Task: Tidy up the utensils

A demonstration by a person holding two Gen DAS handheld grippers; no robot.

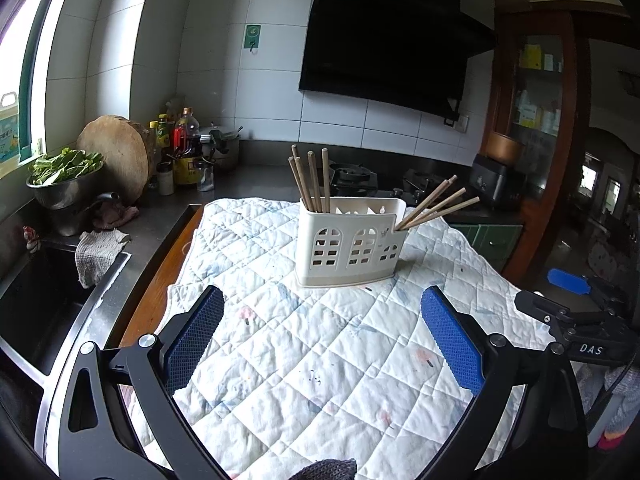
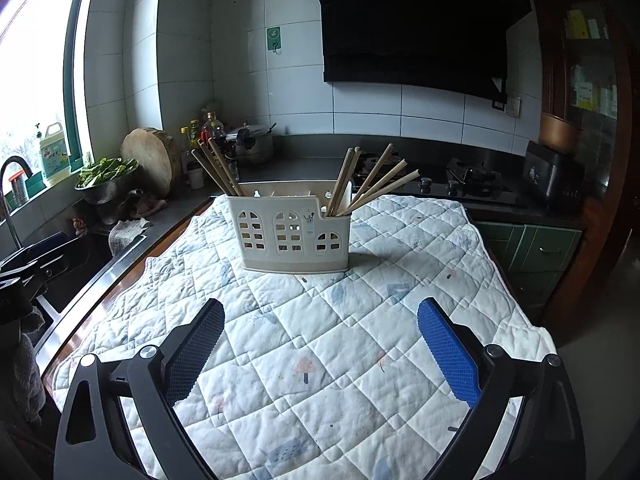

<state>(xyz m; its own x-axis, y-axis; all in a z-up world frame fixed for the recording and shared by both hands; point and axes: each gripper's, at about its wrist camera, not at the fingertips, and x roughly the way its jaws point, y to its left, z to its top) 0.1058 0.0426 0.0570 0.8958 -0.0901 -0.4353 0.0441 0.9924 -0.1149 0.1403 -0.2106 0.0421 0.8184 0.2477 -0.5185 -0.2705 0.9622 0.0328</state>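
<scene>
1. While the left tongs (image 1: 322,336) hang wide apart with nothing between the blue pads, the white utensil holder (image 1: 349,242) stands upright on the quilted cloth (image 1: 280,360) over the desk, well ahead of them. Chopsticks (image 1: 310,180) stick up from its left end, and more chopsticks (image 1: 438,204) lean out at its right end. The right tongs (image 1: 576,308) show at the right edge.
2. Right wrist view: right tongs (image 2: 322,346) also wide, holding nothing. Holder (image 2: 294,232) ahead on the cloth (image 2: 320,360), chopsticks at both ends; the middle compartment looks empty, hard to tell. A sink (image 2: 72,276) lies to the left.
</scene>
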